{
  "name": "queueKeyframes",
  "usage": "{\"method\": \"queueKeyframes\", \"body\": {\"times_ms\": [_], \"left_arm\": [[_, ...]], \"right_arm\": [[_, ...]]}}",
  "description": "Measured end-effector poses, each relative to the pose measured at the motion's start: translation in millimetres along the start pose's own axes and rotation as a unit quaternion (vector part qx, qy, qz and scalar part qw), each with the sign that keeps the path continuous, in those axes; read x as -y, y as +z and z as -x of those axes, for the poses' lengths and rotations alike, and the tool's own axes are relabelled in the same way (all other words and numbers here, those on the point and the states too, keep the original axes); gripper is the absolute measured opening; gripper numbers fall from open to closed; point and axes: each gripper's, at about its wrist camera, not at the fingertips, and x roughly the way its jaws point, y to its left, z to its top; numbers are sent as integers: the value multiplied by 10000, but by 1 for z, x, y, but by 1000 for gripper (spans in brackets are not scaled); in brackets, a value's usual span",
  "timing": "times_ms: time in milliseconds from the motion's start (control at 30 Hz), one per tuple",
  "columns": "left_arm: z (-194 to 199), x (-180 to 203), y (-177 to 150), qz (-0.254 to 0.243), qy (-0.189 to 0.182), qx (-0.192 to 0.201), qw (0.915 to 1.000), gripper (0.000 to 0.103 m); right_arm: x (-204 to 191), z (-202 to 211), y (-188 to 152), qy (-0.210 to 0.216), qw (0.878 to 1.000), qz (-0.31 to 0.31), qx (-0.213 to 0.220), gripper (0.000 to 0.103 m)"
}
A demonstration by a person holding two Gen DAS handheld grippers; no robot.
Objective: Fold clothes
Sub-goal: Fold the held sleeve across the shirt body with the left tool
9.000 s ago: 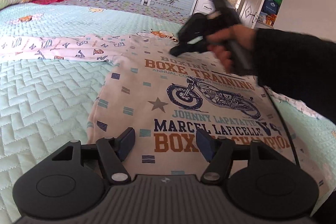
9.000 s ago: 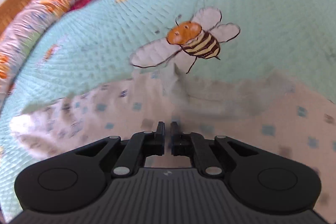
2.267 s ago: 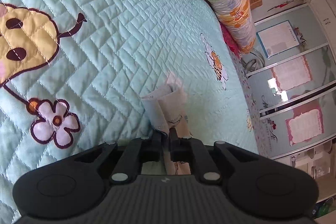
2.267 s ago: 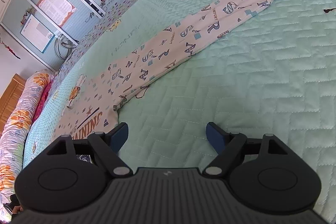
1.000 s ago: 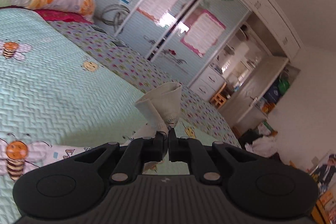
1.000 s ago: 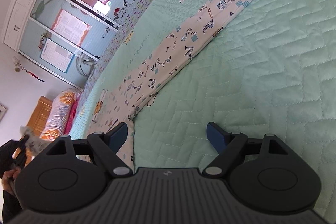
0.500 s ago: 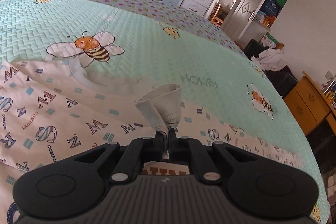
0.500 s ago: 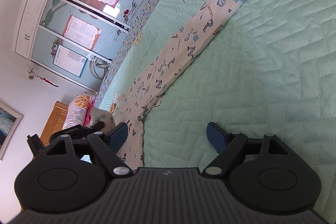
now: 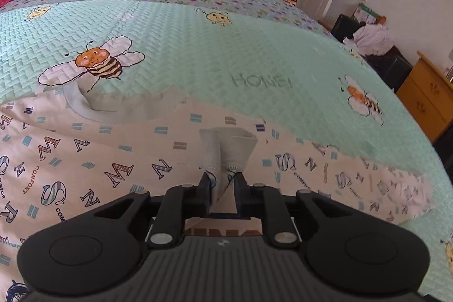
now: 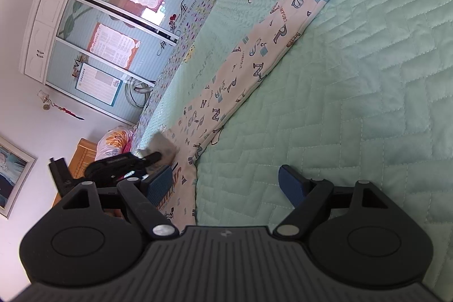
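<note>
Left tool (image 9: pixel 222 181) opening, grey cuff (image 9: pixel 226 146) between its jaws over the shirt (image 9: pixel 99 160); right tool (image 10: pixel 226 183) wide open, empty, above the bed (image 10: pixel 368 75).

Soft cotton shirt (image 9: pixel 119 160), quilted bedspread (image 9: pixel 198 61)

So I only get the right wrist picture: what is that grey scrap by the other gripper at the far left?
Observer: It is a sleeve's grey cuff. It sits between the jaws of the left gripper, which are opening.
Visitor: Where is the cuff?
Observer: Over the lettered shirt, to the right of its grey neckline.
Visitor: Anything beyond it that I can't see?
Observer: A word that looks like HONEY, stitched into the quilt.
</note>
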Motion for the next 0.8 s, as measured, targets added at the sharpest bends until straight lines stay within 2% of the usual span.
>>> {"method": "queueKeyframes", "body": {"times_ms": [100,233,367,800], "left_arm": [[-3,6,-7,-273,319,-93,9991,36],[4,16,-7,-662,553,8,9963,44],[8,20,-5,-787,590,54,9951,48],[9,44,-8,-1146,516,103,9920,49]], "right_arm": [[2,1,0,54,10000,-29,-3,82],[2,1,-1,60,10000,4,4,82],[2,0,0,53,10000,17,10,82],[4,-1,-1,95,9999,29,24,82]]}}
